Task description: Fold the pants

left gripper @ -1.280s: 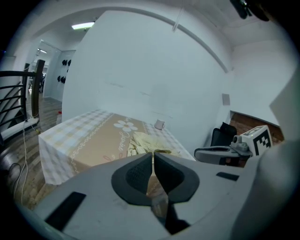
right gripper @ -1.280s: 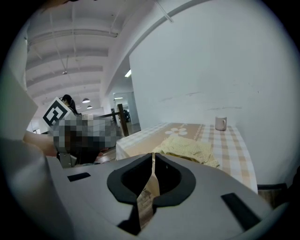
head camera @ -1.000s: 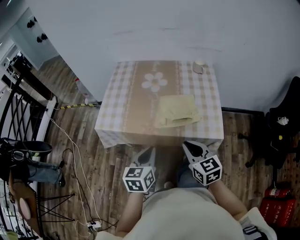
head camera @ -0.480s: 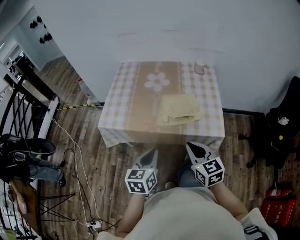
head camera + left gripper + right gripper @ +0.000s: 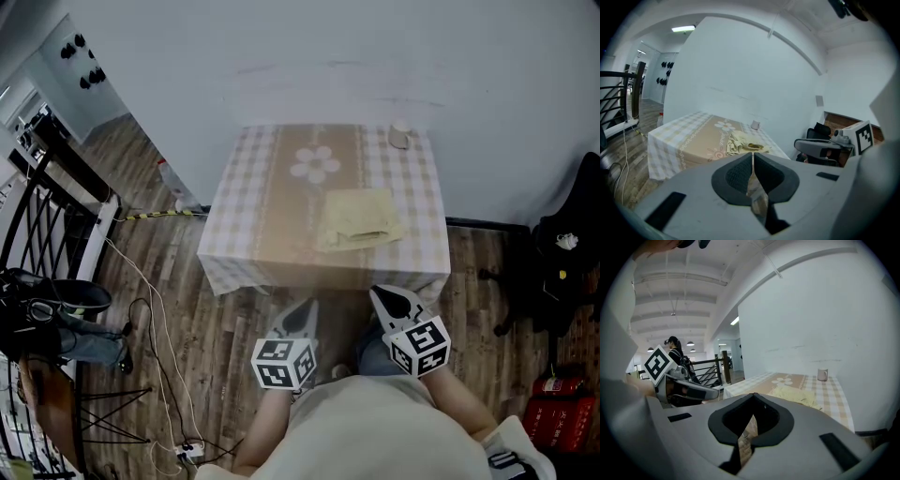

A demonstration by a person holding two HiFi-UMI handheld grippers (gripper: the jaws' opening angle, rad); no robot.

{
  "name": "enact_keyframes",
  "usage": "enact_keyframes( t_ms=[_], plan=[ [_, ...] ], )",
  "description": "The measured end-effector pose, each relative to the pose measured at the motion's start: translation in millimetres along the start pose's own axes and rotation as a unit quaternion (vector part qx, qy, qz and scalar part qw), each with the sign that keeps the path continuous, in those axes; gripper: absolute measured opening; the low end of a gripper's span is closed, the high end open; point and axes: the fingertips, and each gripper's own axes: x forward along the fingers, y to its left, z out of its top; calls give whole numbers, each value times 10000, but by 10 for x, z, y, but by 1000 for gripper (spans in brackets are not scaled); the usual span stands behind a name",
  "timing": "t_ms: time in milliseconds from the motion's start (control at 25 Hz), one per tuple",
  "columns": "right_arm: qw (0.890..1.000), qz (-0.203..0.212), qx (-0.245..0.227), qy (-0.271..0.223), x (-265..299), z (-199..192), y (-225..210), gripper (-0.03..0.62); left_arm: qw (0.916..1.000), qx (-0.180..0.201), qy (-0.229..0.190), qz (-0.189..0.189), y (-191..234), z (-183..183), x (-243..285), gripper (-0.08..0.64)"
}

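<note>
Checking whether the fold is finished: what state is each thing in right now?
Pants: folded, lying on the table, untouched.
Left gripper: shut, empty, short of the table.
Right gripper: shut, empty, short of the table.
Mug: upright, far right corner.

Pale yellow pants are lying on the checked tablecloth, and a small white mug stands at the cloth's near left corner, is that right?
Not quite. The small white mug stands at the far right corner of the checked tablecloth, not the near left one; the head view shows it. The pale yellow pants do lie on that cloth.
</note>
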Motion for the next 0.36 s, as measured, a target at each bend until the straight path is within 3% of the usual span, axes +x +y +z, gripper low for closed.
enact_keyframes(
  t_ms=[360],
  plan=[
    [10000, 41, -58, -57, -14, 29, 78, -2, 10000, -10, 4, -4, 9, -32, -77, 14]
  ],
)
